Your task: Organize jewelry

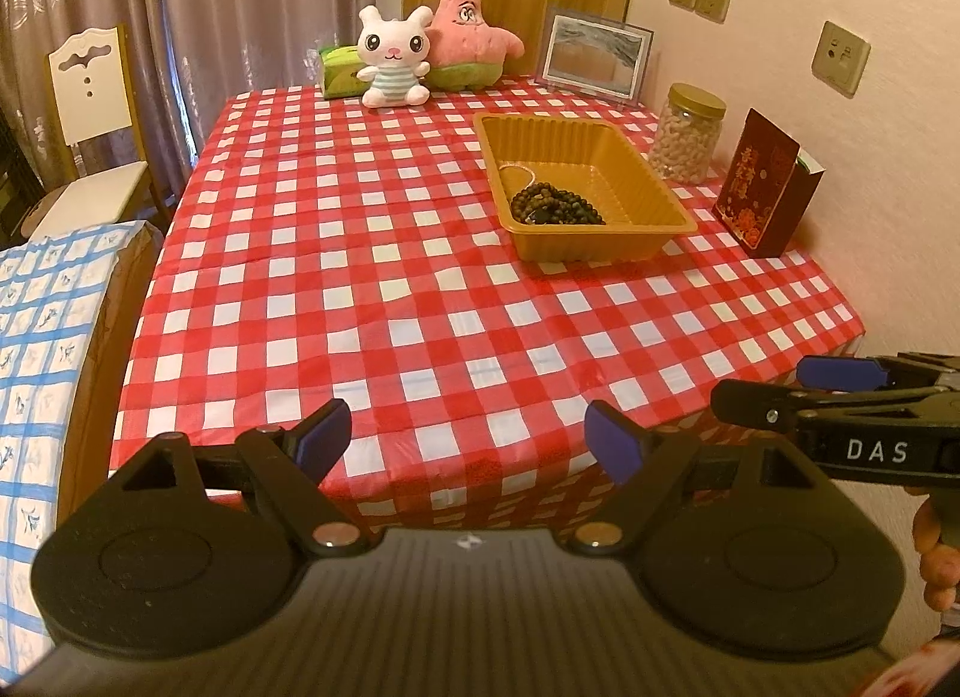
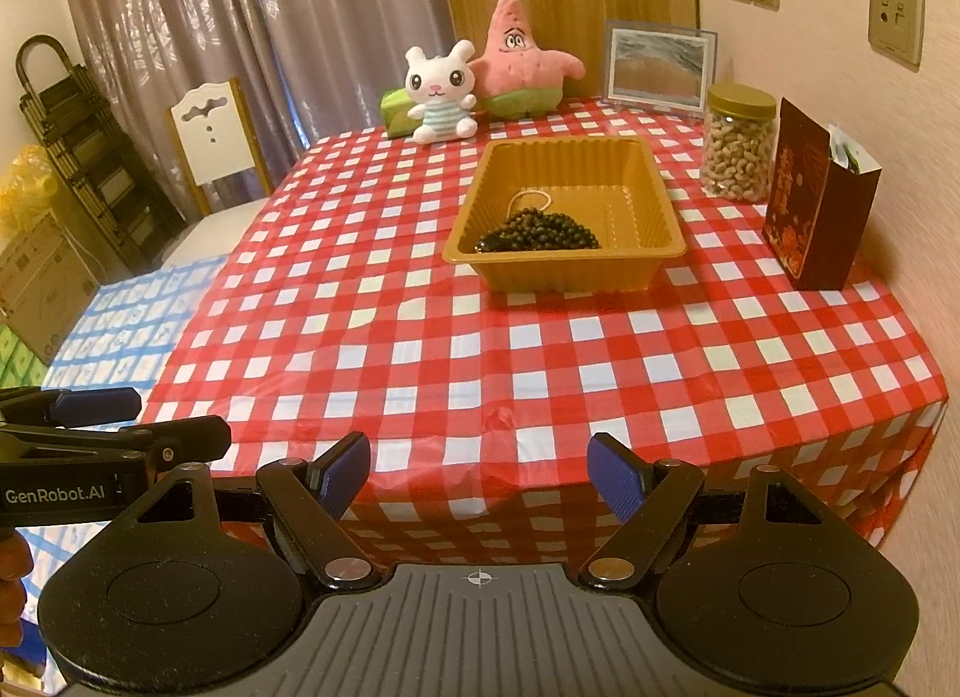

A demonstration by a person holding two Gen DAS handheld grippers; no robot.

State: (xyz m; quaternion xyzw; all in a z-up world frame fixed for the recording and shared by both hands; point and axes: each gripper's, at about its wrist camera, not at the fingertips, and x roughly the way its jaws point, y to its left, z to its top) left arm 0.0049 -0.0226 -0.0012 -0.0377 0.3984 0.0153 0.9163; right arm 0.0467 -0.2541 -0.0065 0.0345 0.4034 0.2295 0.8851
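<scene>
A gold plastic tray (image 1: pixel 654 184) (image 2: pixel 645 187) stands on the red-checked table, right of centre. In it lie a dark bead bracelet (image 1: pixel 555 205) (image 2: pixel 540 232) and a thin pale chain (image 1: pixel 521 172) (image 2: pixel 531 198) behind it. My left gripper (image 1: pixel 468 442) is open and empty, held off the table's near edge. My right gripper (image 2: pixel 478 475) is open and empty too, also off the near edge. Each gripper shows at the side of the other's view: the right one (image 1: pixel 780 391), the left one (image 2: pixel 174 427).
Along the back stand a white bunny plush (image 1: pixel 393 55) (image 2: pixel 438 91), a pink star plush (image 1: pixel 471 28) (image 2: pixel 519 58), a green tissue box (image 1: pixel 342 70) and a picture frame (image 1: pixel 594 55) (image 2: pixel 657 67). A nut jar (image 1: pixel 687 133) (image 2: pixel 738 142) and a dark red gift bag (image 1: pixel 765 184) (image 2: pixel 819 199) stand by the right wall. A white chair (image 1: pixel 90 115) (image 2: pixel 210 127) is left.
</scene>
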